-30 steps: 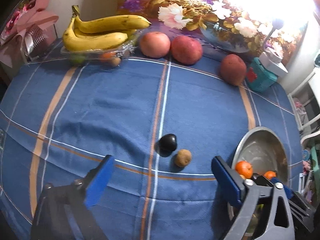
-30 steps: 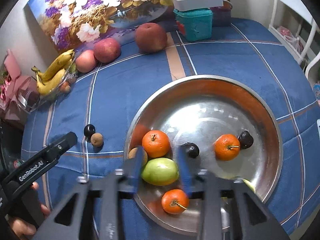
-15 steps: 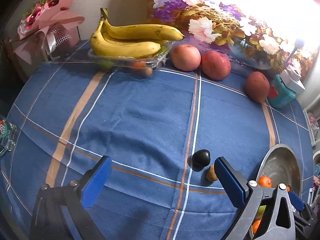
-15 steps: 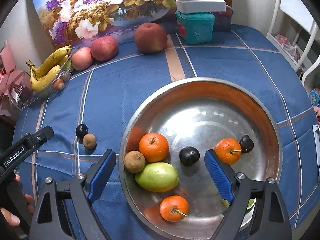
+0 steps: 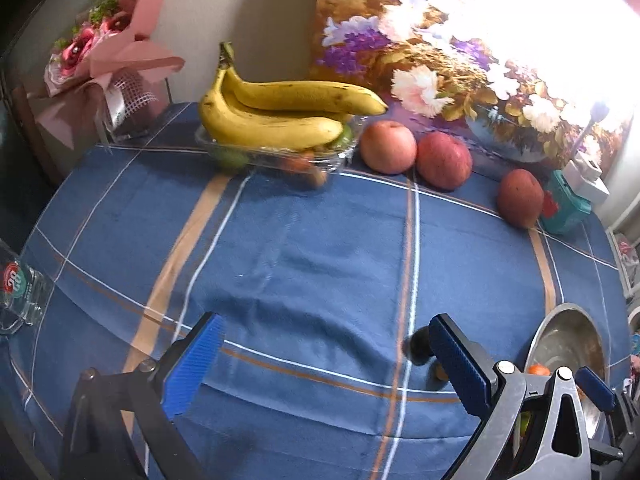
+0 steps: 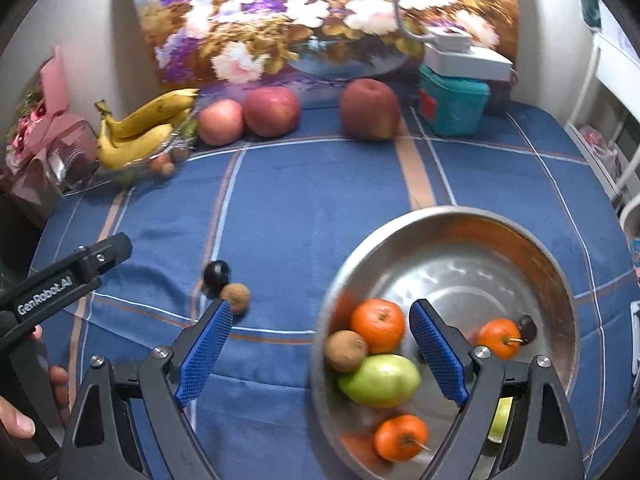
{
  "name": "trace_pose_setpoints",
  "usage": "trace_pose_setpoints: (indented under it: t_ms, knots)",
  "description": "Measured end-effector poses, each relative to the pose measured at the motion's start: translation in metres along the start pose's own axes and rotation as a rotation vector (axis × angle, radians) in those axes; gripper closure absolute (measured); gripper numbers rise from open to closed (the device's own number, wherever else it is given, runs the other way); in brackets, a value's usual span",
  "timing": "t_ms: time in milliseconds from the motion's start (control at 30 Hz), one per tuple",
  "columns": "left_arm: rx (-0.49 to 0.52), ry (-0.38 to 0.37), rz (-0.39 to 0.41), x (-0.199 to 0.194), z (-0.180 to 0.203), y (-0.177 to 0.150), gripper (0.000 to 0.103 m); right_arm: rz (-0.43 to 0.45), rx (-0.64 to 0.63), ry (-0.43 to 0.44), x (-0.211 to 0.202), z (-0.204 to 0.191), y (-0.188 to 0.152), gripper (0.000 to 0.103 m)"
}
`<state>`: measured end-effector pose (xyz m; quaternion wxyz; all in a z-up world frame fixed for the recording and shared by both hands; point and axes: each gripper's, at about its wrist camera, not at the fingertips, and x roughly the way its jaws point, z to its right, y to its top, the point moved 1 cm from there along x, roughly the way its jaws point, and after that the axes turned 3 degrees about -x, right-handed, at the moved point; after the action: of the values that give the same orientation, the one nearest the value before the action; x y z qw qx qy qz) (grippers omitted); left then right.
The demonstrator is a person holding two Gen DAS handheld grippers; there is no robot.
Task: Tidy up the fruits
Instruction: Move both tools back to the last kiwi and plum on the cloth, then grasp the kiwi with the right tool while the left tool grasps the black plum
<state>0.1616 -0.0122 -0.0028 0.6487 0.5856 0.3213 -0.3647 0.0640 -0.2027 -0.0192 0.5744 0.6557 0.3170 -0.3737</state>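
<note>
Both wrist cameras are looking steeply down along their fingers, close over the blue cloth [image 5: 320, 264], facing the far painting [image 6: 320, 20]. Both are sharing the bananas [image 5: 280, 116], apples and bowl [image 6: 552, 264].

The bowl [image 6: 556, 264] is shiny metal, smooth and mirror-like inside; the cloth [image 6: 312, 200] over the bench looks like soft matt fabric, kinda fuzzy; the tray [image 5: 336, 158] under the bananas [image 5: 272, 116] is clear glossy plastic; the gripper fingers [image 6: 438, 354] have blue ribbed rubbery pads; the bouquet [image 5: 100, 64] is wrapped in pink matt paper.
</note>
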Motion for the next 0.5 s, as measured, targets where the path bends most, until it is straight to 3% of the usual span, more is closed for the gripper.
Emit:
trace_pose_setpoints:
  t_ms: [333, 467, 500]
  knots:
    - [-0.053, -0.048, 0.001, 0.002, -0.026, 0.008, 0.000, 0.018, -0.121, 0.093, 0.011, -0.058, 0.004, 0.013]
    - [-0.071, -0.107, -0.072, 0.017, -0.026, 0.005, 0.000, -0.009, -0.115, 0.111, 0.026, -0.065, 0.003, 0.014]
    - [-0.080, -0.128, -0.088, 0.021, -0.024, 0.003, 0.001, -0.013, -0.113, 0.115, 0.029, -0.066, 0.003, 0.020]
